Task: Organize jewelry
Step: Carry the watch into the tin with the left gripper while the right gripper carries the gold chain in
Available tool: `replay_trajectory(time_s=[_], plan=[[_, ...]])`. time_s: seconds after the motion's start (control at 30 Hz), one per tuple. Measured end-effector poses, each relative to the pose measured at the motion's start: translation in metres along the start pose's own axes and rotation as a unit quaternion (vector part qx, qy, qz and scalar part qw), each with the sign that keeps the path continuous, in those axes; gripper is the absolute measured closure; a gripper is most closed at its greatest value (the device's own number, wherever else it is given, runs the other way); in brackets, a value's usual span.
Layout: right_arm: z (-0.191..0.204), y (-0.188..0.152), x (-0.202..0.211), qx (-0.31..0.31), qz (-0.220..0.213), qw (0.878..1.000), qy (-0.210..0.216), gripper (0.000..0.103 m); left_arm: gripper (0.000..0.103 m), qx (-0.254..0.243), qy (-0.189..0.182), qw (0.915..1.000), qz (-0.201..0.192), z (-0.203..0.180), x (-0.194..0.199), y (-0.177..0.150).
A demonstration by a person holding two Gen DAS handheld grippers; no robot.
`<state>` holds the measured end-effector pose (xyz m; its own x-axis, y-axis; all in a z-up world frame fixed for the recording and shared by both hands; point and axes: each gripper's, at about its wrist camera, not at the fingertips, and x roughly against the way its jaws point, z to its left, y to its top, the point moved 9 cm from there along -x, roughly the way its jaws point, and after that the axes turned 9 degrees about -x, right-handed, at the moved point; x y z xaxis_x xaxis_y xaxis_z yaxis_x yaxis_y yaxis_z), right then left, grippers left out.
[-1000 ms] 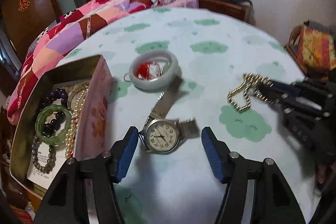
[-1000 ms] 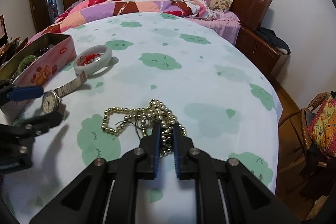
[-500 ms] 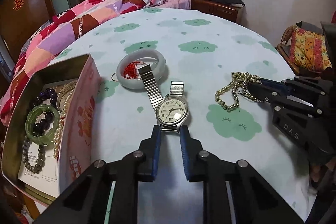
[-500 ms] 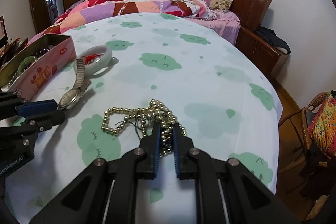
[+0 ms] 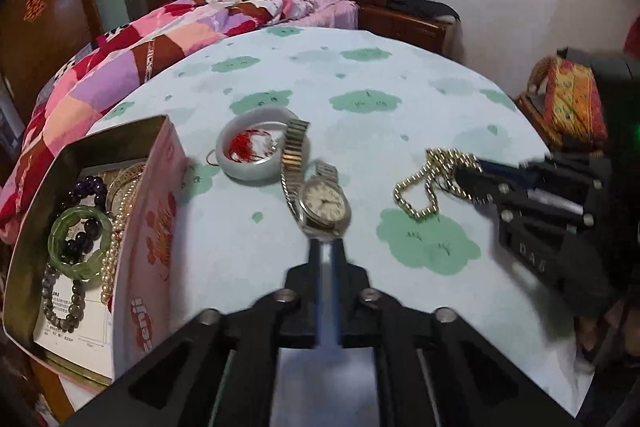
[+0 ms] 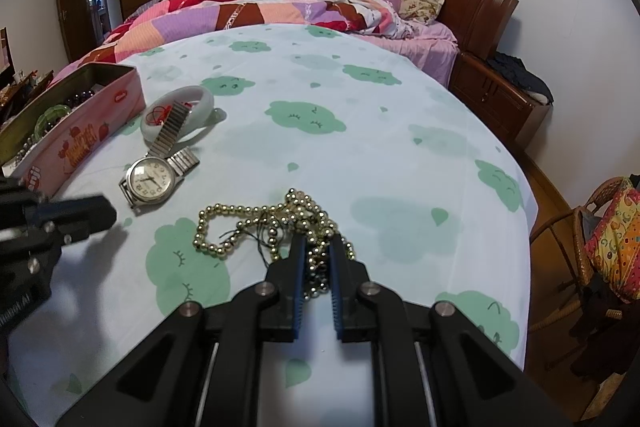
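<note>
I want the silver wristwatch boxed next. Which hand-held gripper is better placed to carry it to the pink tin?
Left. The left hand-held gripper sits right at the silver wristwatch, jaws nearly closed, beside the pink tin. The right hand-held gripper is clamped on the gold bead necklace, farther away.

Shiny metal watch [image 5: 323, 205], glossy gold bead necklace [image 6: 280, 227], smooth milky bangle [image 5: 256, 151], matt cotton tabletop [image 6: 360, 155] cloth, glossy printed tin [image 5: 156, 227]
</note>
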<state>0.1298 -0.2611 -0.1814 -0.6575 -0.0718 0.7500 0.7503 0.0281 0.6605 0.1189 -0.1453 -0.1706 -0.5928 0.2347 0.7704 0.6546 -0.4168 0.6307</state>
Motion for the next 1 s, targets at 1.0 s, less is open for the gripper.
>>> replay_trajectory(time_s=[1.0], plan=[[0.004,0.022,0.028,-0.033,-0.013,0.996,0.079,0.089,0.067,-0.012,0.005,0.9998,-0.018,0.013,0.009,0.024]])
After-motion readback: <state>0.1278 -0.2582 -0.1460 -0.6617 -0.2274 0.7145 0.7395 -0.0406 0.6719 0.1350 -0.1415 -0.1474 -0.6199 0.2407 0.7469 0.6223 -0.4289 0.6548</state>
